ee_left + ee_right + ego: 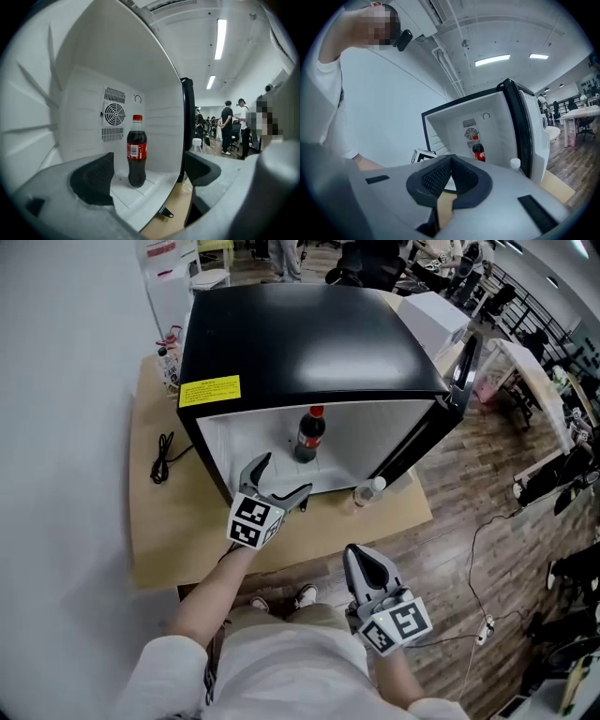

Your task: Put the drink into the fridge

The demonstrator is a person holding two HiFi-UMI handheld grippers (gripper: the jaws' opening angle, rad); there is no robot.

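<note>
Evidently the cola bottle (310, 434) already stands upright on the white floor of the black mini fridge (300, 334), toward the back, in front of the fan grille (114, 114) and clear of both side walls. The left gripper (281, 479) hovers just outside the fridge's open front, over the table (178, 521). Its jaws are wide apart with nothing between them; the bottle shows through the gap only because it stands farther off, inside the cabinet. The right gripper (367, 563) hangs low near the person's lap, well apart from the fridge, its jaws pressed together on nothing. The door (457, 381) stands wide open to the right, and a white-capped bottle (368, 492) sits on the table just beside the door's foot. The placing itself looks done, so the step in hand is probably to clear the left gripper away and perhaps shut the door. Done well, the left gripper would back straight out with its jaws kept apart, so that neither clips the cola bottle or the fridge's lip. Any push on the door should be slow, since a hard swing could topple the white-capped bottle or rock the drink inside.
</note>
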